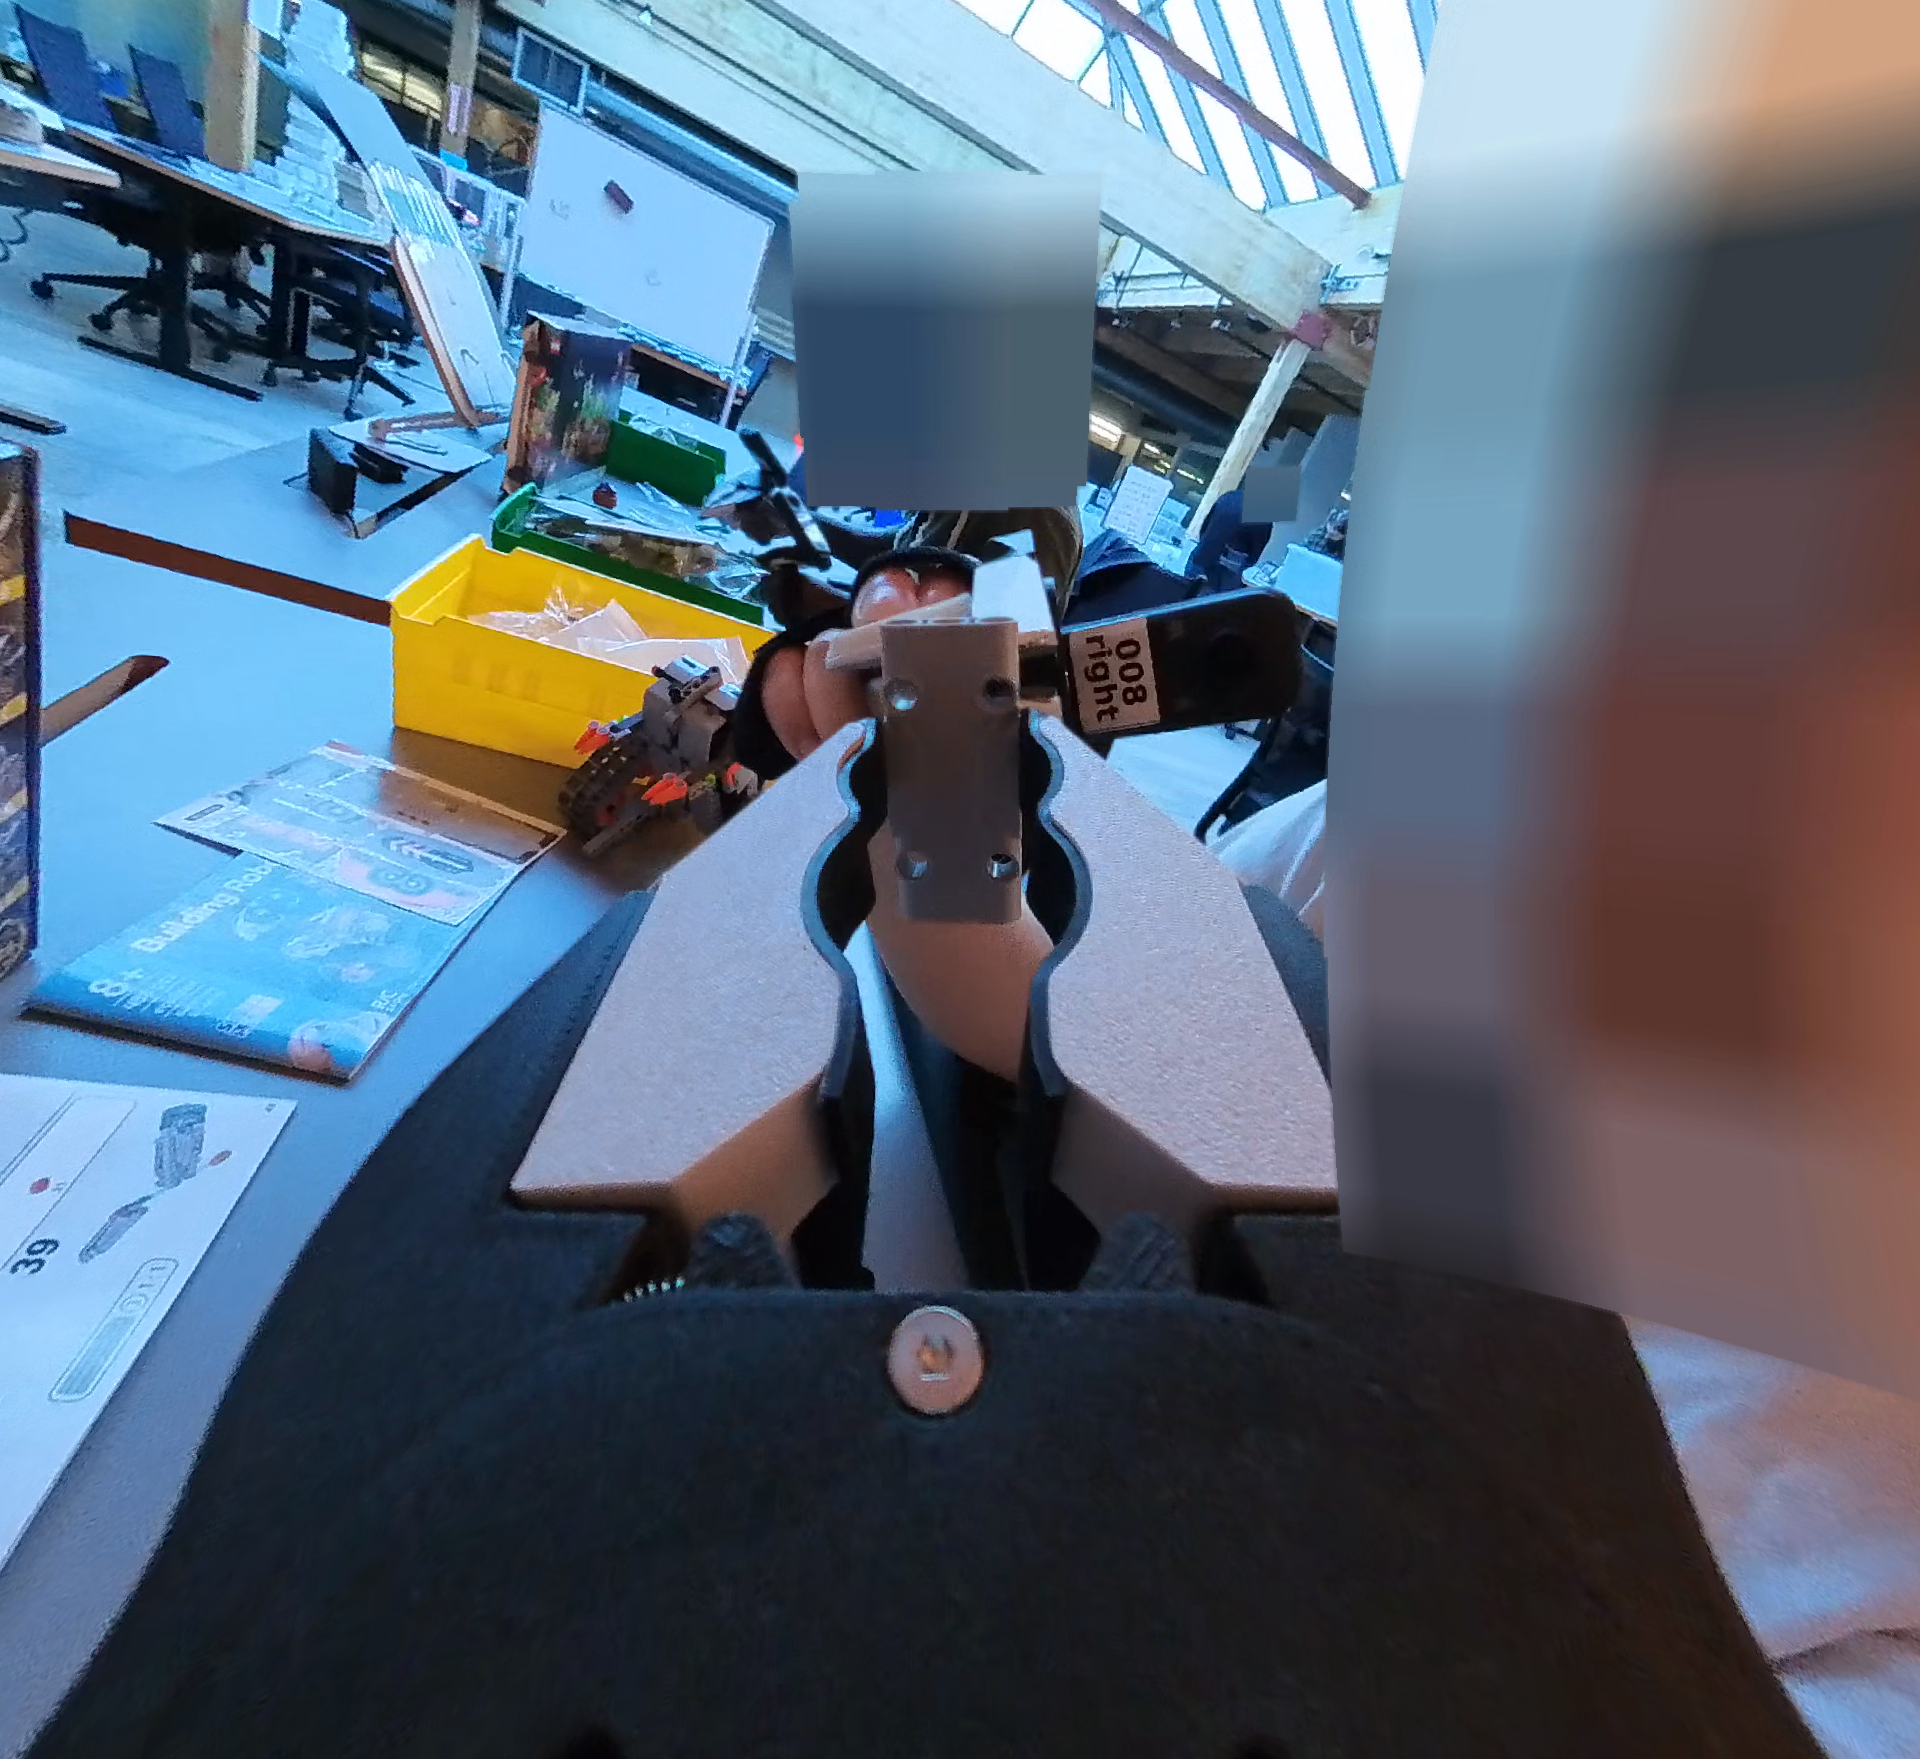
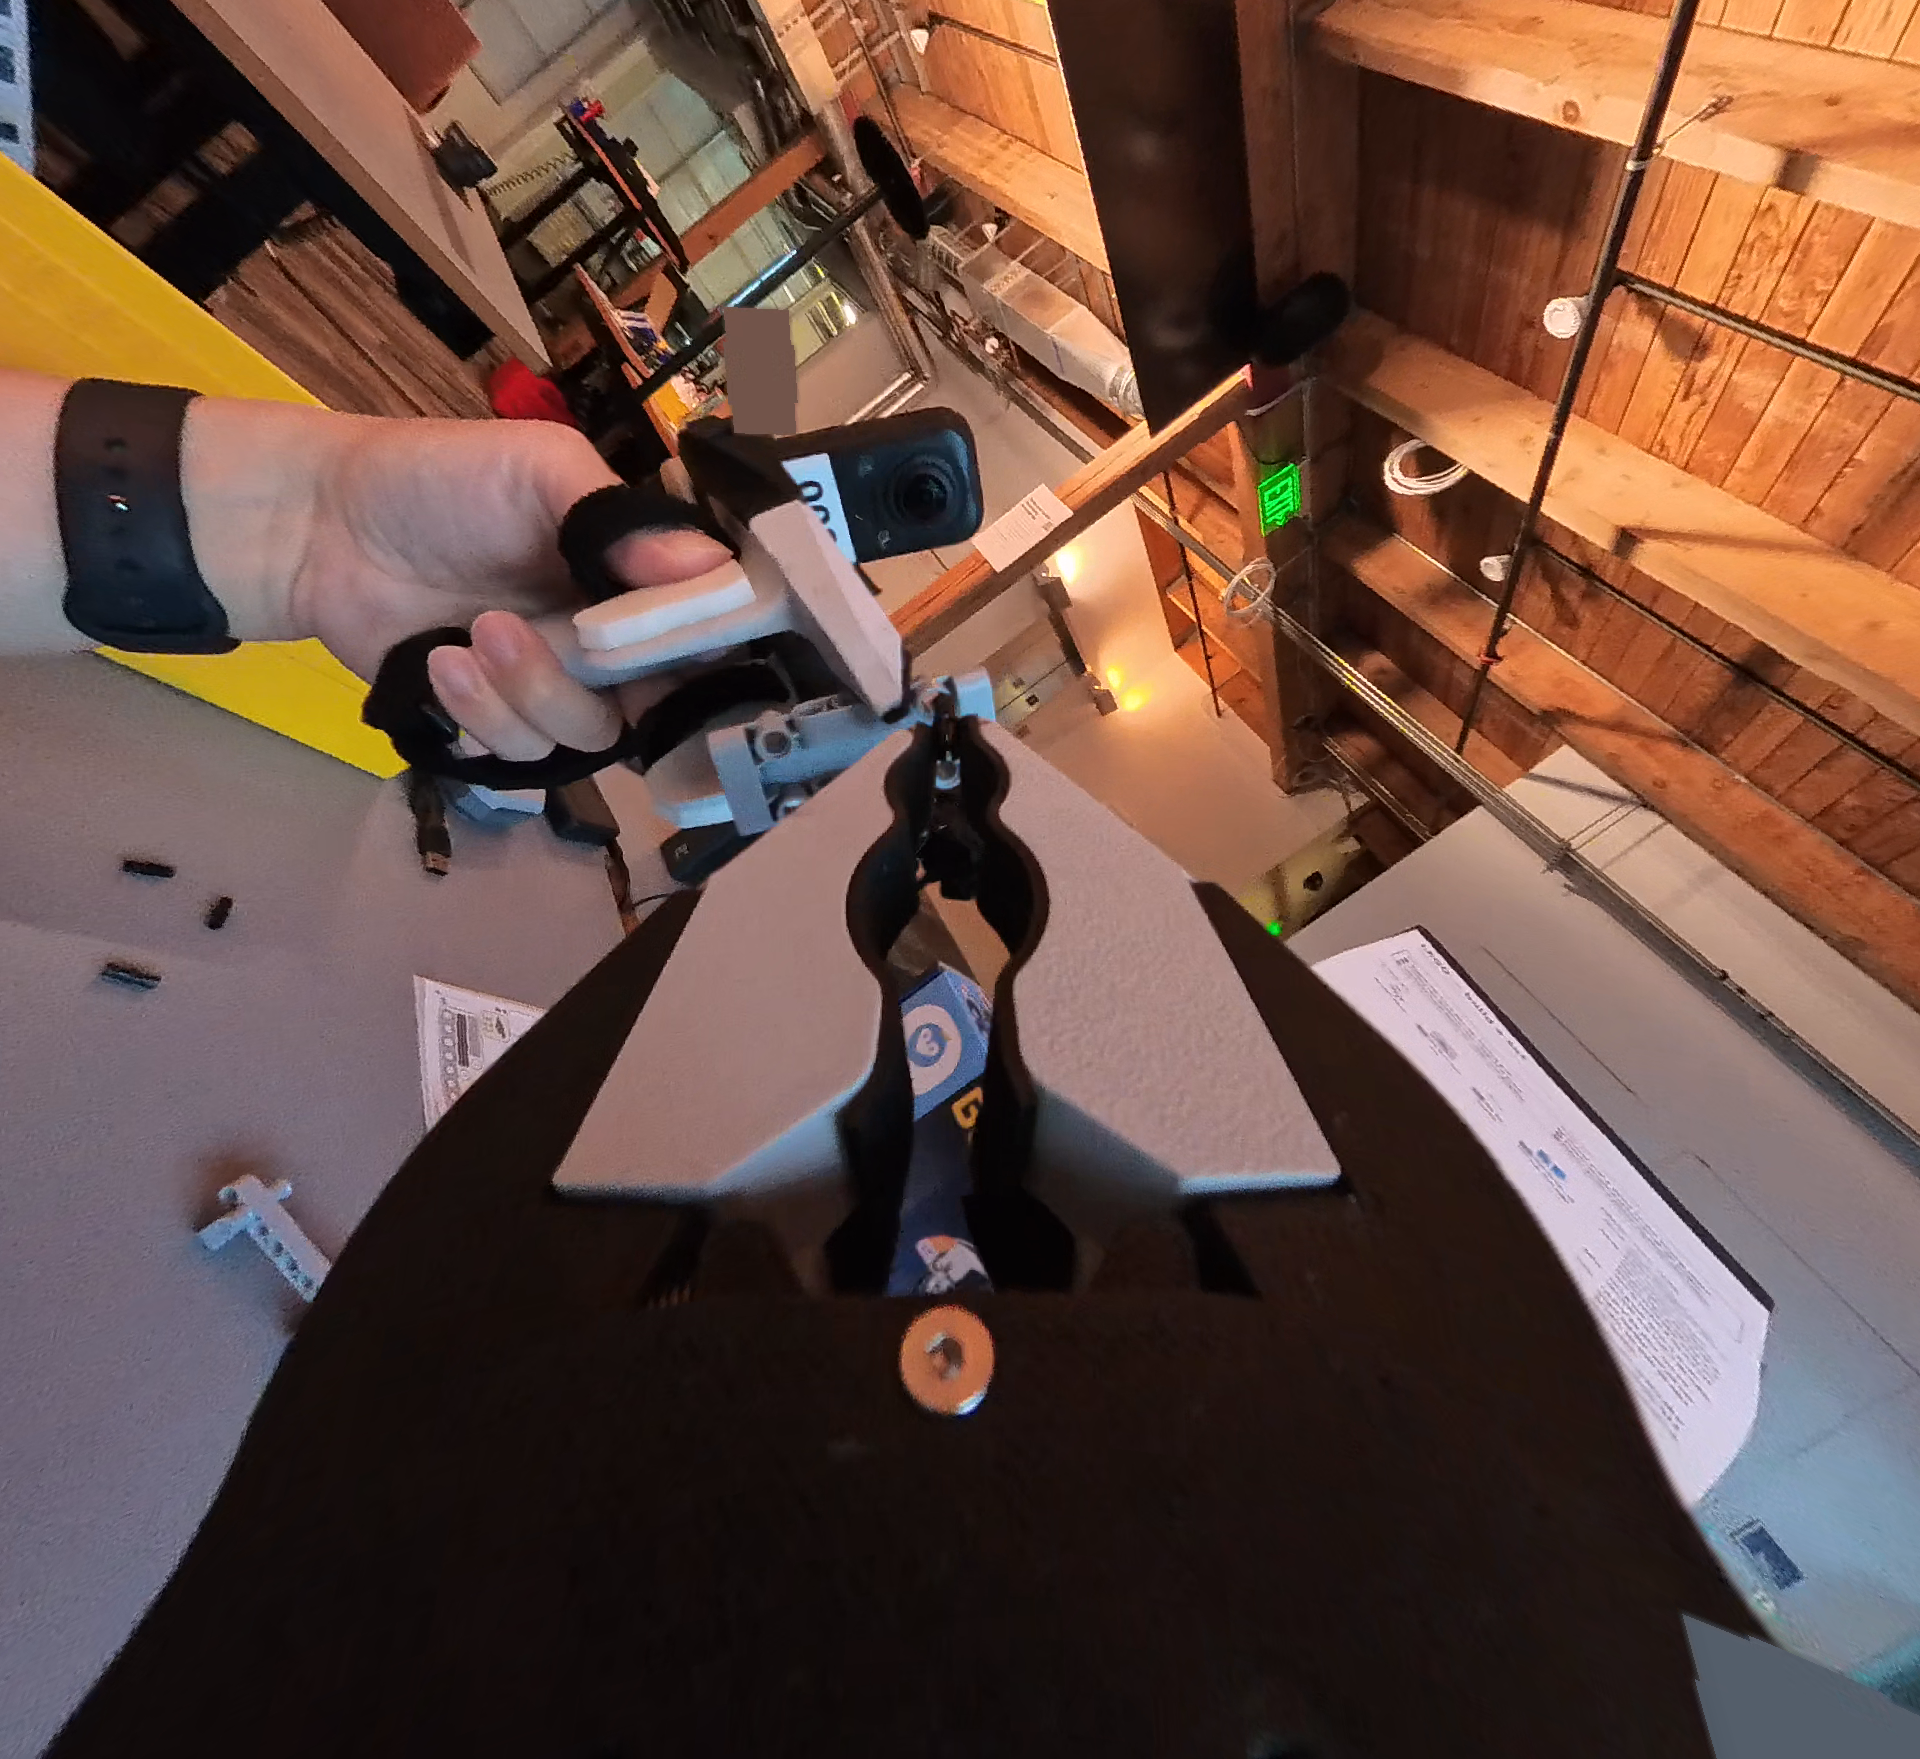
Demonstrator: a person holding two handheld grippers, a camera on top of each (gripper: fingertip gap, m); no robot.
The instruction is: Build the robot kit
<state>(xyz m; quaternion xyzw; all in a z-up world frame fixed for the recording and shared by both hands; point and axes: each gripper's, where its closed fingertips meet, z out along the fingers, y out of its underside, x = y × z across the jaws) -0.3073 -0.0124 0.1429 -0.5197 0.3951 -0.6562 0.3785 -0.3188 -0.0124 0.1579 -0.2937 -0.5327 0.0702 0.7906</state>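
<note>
My left gripper (image 1: 951, 743) is shut on a grey brick assembly (image 1: 951, 774) with round holes and holds it up above the table. In the right wrist view the same grey assembly (image 2: 790, 753) sits in the left gripper (image 2: 883, 691), which a hand (image 2: 416, 525) with a black wristband holds. My right gripper (image 2: 943, 743) meets the end of that assembly. Its jaws are nearly closed on a small dark part (image 2: 951, 836). The right gripper also shows in the left wrist view (image 1: 935, 613), just behind the grey assembly.
On the grey table are a yellow bin (image 1: 561, 660), a green bin (image 1: 665, 462), a dark model with orange bits (image 1: 655, 764), booklets (image 1: 260, 961) and a printed sheet (image 1: 104, 1221). A white cross beam (image 2: 265, 1231), black pins (image 2: 145, 868) and a booklet (image 2: 1558, 1221) lie below. My left and right fingertips are right by each other. The white cross beam (image 2: 265, 1231) is about equally far from each gripper, around 30 cm.
</note>
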